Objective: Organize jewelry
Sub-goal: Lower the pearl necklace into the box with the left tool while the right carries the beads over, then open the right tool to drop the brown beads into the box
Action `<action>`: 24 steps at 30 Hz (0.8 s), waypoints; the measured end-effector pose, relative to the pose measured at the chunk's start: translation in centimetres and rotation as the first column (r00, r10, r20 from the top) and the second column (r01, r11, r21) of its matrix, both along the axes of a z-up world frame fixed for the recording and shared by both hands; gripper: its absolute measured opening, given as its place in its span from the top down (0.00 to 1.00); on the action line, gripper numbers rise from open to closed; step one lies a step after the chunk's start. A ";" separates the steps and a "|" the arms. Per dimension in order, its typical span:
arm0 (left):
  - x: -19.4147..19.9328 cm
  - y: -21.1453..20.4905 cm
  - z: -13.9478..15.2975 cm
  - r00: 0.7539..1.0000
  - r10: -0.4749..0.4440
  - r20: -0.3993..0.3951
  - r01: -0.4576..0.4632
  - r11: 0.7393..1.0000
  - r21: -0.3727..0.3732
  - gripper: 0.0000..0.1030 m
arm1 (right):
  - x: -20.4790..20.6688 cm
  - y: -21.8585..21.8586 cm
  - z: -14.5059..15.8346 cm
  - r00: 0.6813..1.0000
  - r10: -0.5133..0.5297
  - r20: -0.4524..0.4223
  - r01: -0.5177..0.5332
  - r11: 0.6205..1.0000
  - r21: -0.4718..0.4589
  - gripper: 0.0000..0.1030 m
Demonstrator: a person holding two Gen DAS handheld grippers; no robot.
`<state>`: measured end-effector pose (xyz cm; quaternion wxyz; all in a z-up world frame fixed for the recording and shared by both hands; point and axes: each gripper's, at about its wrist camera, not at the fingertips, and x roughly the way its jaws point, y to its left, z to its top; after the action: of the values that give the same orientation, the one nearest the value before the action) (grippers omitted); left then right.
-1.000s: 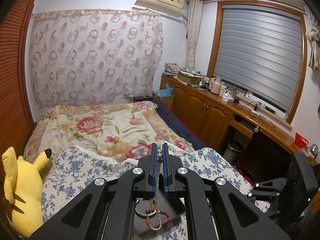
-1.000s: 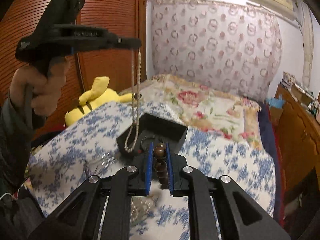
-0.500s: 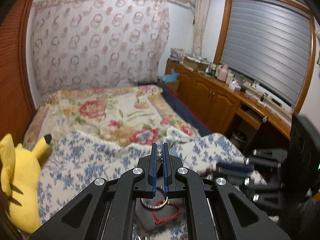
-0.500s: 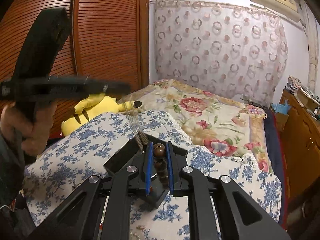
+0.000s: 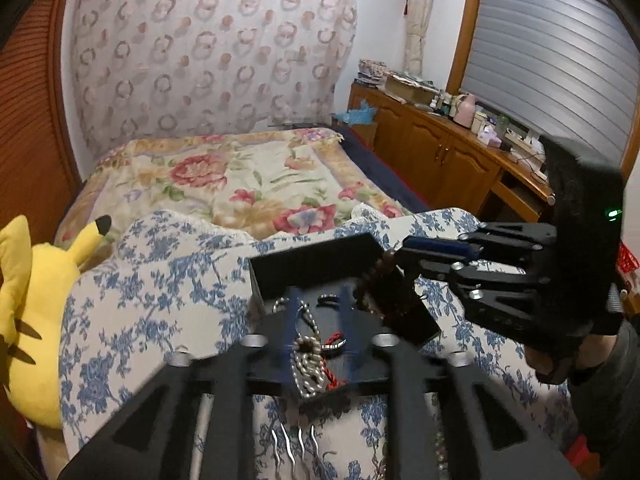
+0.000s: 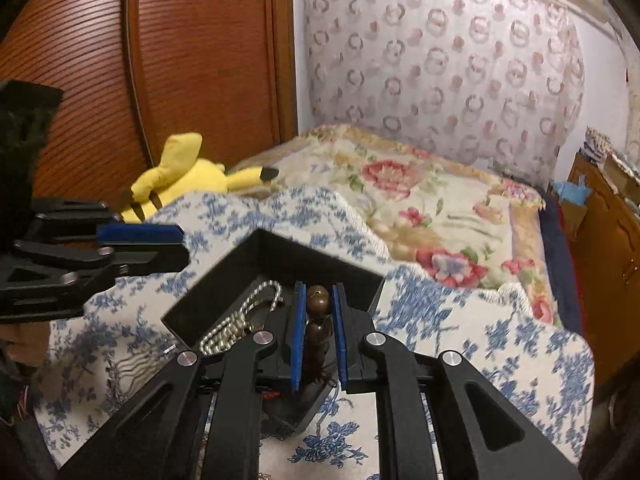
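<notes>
Progress so far: pearl necklace (image 5: 306, 360) lies in the black tray (image 6: 224, 280), loose between the left gripper (image 5: 318, 320) jaws, which have just been opening. Right gripper (image 6: 316, 320) jaws pinch a brown bead bracelet (image 6: 318, 320) above the tray. Hairpins (image 5: 294, 446) wait behind the jaws on the bed.

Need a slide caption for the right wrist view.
Right tool carries brown bead string over black jewelry box on the bed.

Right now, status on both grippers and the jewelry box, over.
Left gripper just opened, silver bead chain dropped into black box. Right gripper shut on brown bead bracelet, above box. Nothing blocking.
</notes>
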<state>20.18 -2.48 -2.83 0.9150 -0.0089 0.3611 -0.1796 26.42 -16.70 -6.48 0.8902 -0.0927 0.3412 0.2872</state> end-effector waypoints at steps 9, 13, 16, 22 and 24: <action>-1.8 0.4 -0.7 1.000 0.022 0.002 -0.022 0.999 0.036 0.59 | -1.3 0.1 -0.1 1.000 -0.009 0.011 0.009 1.000 -0.001 0.69; -2.7 0.8 -1.0 0.999 0.033 -0.001 -0.033 0.998 0.044 0.50 | -3.1 -0.6 -0.1 1.000 -0.014 0.015 0.014 1.000 0.007 0.68; -3.5 1.3 -1.3 0.999 0.046 0.000 -0.046 0.998 0.052 0.43 | -5.1 -1.1 -0.6 1.000 -0.016 0.001 0.016 1.000 0.008 0.68; -5.7 2.8 -3.2 0.997 0.064 -0.036 -0.061 0.995 0.074 0.28 | -9.4 -1.8 -3.0 0.998 -0.004 -0.059 0.003 1.000 -0.017 0.66; -6.4 3.3 -4.3 0.996 0.072 -0.055 -0.067 0.994 0.081 0.26 | -10.5 -1.9 -3.8 0.997 0.002 -0.077 -0.004 1.000 -0.024 0.65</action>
<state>13.83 0.81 -7.08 0.9096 0.0097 0.3936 -0.1328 15.87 -18.59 -10.24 0.8747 -0.0927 0.3787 0.2878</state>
